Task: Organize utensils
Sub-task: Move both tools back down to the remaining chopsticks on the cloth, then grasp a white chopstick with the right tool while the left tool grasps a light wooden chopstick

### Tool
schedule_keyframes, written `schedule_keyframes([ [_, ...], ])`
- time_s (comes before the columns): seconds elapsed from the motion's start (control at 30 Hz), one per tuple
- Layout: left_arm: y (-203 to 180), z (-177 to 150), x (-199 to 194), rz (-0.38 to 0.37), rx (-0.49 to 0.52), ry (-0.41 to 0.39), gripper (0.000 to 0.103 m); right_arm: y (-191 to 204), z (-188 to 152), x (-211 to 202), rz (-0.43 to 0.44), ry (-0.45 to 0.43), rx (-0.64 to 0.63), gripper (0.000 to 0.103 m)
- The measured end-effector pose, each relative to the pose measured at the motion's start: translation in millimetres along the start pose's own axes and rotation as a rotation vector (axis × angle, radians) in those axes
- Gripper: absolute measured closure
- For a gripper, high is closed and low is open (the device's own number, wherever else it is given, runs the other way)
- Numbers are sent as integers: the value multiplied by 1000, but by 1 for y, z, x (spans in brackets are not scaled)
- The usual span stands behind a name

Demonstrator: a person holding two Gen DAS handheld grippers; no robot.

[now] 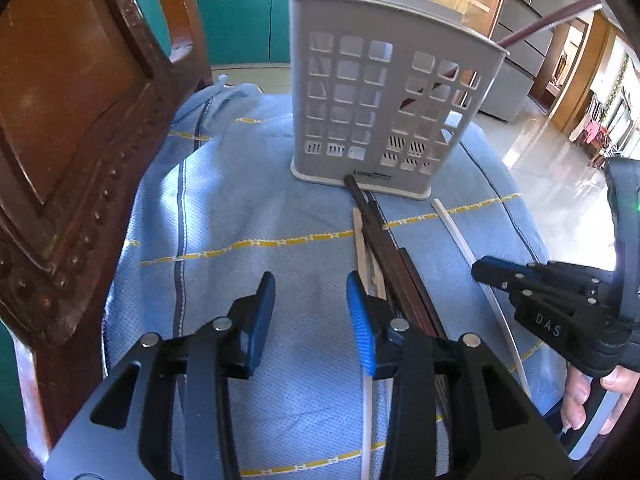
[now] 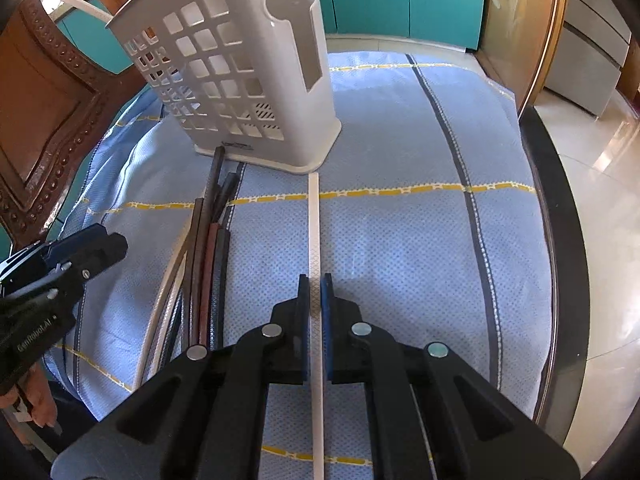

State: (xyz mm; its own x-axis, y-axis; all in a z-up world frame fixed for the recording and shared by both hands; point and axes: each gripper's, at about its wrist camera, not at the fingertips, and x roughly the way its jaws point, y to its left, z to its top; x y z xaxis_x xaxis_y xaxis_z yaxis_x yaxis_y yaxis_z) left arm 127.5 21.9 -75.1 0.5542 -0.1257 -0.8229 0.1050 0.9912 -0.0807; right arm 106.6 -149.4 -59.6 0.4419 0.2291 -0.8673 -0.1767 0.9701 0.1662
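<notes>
Ahead of the right gripper's fingers [image 2: 305,300], bare blue cloth [image 2: 400,220] runs open to their right. The white utensil holder [image 2: 256,92] blocks the way forward-left. Left of them lies a bundle of dark and white chopsticks [image 2: 204,248]. A wooden chair back [image 1: 80,120] walls off the left gripper's fingers [image 1: 264,304] on their left.

A blue checked cloth [image 2: 400,208] is covering the table, with a carved wooden chair [image 1: 72,120] standing beside teal cabinets [image 1: 240,12].
</notes>
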Motion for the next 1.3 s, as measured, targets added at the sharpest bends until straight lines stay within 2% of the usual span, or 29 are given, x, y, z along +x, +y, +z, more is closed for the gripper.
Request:
schedule_keyframes([
  [0.23,-7,-8,16,-7,16,70,64,1,3,1,-4,-4,10,97],
  [0.5,-24,-23,29,-10,77,108,58,-2,3,4,1,1,23,93],
  [0.6,-28,-25,29,5,93,100,58,-3,2,3,-2,-2,24,92],
  [0.93,-26,-26,28,-19,76,93,58,-4,2,4,-7,-3,23,91],
  [1.2,-24,-22,14,-86,58,64,55,-3,1,5,-8,2,18,90],
  [1.3,-29,-24,19,-89,73,86,55,-1,0,8,-17,8,13,90],
])
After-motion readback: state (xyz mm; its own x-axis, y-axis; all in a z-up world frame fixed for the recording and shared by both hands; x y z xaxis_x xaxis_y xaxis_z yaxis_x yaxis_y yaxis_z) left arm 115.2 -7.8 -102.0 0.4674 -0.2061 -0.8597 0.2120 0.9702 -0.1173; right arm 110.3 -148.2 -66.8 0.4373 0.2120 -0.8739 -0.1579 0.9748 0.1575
